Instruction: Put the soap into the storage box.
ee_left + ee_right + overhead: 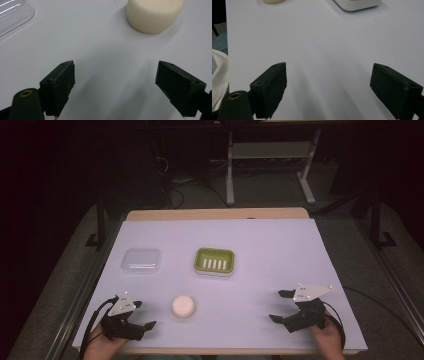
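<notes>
Jaws spread wide on both grippers, nothing between them — bare white desk surface under each pair.

Left gripper (142,315) low at the near left corner of the desk (260,250), held in a hand (102,344) coming in from the bottom edge, grey three-cornered plate on top, cable trailing off the left side. Right gripper (281,306) at the near right, likewise in a hand (327,335), its grey plate pointing toward the right edge.

Round cream soap bar (183,306) flat on the desk, just right of the left gripper and apart from it; well apart from the right gripper. From the left gripper view, same soap bar (154,14) ahead and to the right of the released jaws, not touching them.

Green soap dish (214,261) with a white slotted insert farther back, near the middle of the desk, beyond the soap bar and slightly right of it. Clear plastic lid (141,260) to the left of the dish, apart from it, lying flat; its corner (13,13) at the upper left of the left gripper view.

From the right gripper view, pale rim of the dish (358,4) at the top edge, a sliver of soap (273,1) at top left — both far ahead of the parted jaws.
</notes>
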A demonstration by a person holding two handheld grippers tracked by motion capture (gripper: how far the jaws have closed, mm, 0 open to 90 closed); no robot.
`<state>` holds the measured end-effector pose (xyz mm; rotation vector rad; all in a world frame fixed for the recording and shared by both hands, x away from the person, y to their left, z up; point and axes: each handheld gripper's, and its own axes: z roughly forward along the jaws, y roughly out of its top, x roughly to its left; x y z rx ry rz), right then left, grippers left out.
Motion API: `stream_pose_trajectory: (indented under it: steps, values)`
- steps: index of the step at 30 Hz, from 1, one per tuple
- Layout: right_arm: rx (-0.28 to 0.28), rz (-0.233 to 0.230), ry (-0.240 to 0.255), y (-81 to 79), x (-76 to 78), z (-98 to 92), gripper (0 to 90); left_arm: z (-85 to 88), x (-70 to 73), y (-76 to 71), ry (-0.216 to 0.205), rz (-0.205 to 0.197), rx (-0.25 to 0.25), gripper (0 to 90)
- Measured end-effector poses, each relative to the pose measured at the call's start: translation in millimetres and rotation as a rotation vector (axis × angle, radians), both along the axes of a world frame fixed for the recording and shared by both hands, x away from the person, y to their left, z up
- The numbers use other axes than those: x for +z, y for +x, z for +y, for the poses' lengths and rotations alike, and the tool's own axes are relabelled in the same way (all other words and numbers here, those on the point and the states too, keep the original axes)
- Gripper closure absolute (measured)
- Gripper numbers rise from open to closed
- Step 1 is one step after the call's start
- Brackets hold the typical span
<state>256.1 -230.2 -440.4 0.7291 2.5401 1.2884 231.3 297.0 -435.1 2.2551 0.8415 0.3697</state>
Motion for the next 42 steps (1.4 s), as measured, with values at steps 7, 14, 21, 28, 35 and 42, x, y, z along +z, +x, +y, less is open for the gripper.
stream_pose_trajectory:
  steps: [7, 14, 21, 28, 35, 42]
  values:
    - [0.005, -0.010, -0.006, -0.7, 0.4, 1.3, 13.1, 0.5, 0.1, 0.1, 0.002, 0.001, 0.013, 15.3]
    - [0.013, -0.008, -0.011, -1.3, 0.6, 2.8, 13.1, -4.4, 0.1, 0.1, 0.007, -0.001, -0.002, 14.9]
    - [0.013, -0.012, -0.010, -1.8, 1.0, 2.8, 13.1, -9.4, -0.3, -0.2, 0.014, -0.005, -0.021, 14.9]
    - [0.018, -0.016, -0.007, -2.5, 1.8, 3.6, 13.1, -15.0, 0.2, -0.6, 0.012, -0.006, -0.036, 14.8]
    - [0.025, -0.018, -0.010, -2.8, 2.6, 5.3, 13.1, -18.9, 0.6, 0.1, 0.013, -0.014, -0.043, 14.9]
    - [0.028, -0.019, -0.010, -2.6, 2.6, 5.9, 13.1, -23.0, 0.7, 0.7, 0.012, -0.015, -0.053, 14.8]
